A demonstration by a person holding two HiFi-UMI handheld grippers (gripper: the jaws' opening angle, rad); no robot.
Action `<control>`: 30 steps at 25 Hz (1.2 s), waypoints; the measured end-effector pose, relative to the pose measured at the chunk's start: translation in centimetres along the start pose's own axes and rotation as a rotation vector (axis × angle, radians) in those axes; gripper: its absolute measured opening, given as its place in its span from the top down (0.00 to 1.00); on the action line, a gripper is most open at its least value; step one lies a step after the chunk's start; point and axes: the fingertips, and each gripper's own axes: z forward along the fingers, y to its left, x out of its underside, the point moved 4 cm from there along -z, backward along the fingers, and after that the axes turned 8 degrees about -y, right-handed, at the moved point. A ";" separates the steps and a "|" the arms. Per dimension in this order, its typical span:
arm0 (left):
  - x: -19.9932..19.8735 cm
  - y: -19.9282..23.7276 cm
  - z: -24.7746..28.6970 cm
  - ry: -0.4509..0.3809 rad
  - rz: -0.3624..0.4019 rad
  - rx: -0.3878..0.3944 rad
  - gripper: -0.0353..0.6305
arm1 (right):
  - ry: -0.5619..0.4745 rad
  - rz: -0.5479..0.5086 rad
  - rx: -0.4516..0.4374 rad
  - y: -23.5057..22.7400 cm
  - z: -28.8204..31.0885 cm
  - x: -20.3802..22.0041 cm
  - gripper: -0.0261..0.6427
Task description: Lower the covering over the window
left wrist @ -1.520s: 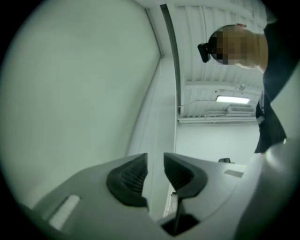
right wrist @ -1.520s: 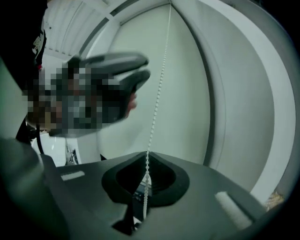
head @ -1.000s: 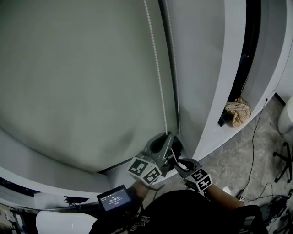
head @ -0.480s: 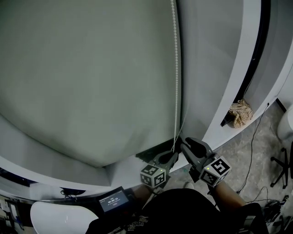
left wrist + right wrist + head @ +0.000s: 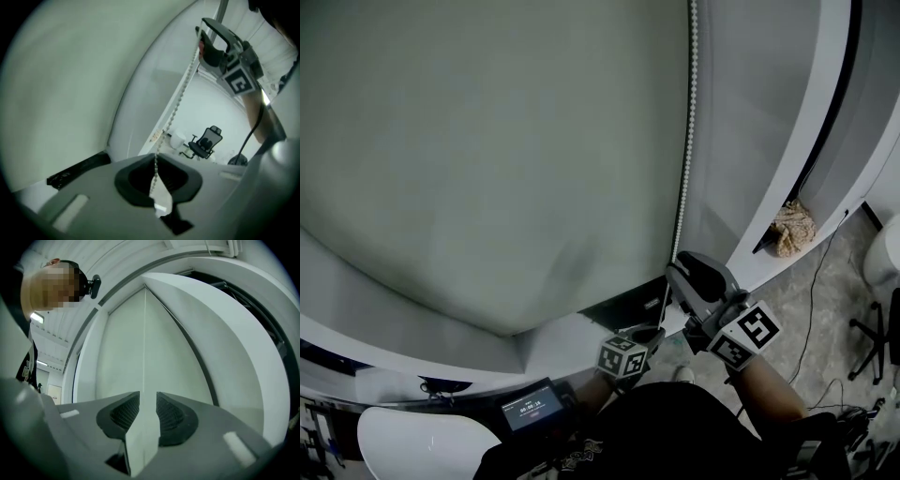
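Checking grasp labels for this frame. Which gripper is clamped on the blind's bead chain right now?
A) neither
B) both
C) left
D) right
C: the left gripper has its jaws closed on the bead chain, while the right gripper has jaws that have just been opening and stand apart, with the chain loose between them.
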 end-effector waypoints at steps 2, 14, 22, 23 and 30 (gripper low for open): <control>0.2 -0.3 0.1 0.009 -0.007 0.017 0.92 | -0.038 -0.058 -0.013 0.1 1.3 -2.7 0.81; 3.3 0.5 -3.0 0.050 0.003 -0.011 0.92 | 0.045 -0.200 0.065 0.2 0.8 -1.7 0.95; 1.0 2.6 -9.9 -0.208 0.067 -0.101 0.92 | 0.147 -0.212 0.166 -1.6 -2.2 2.5 0.94; 0.4 2.2 -10.6 -0.239 0.077 -0.088 0.92 | 0.124 -0.227 0.179 -1.5 -2.3 2.3 0.94; -3.1 0.8 -14.8 -0.415 0.116 -0.130 0.79 | 0.026 -0.169 0.350 -2.7 -5.6 2.0 0.82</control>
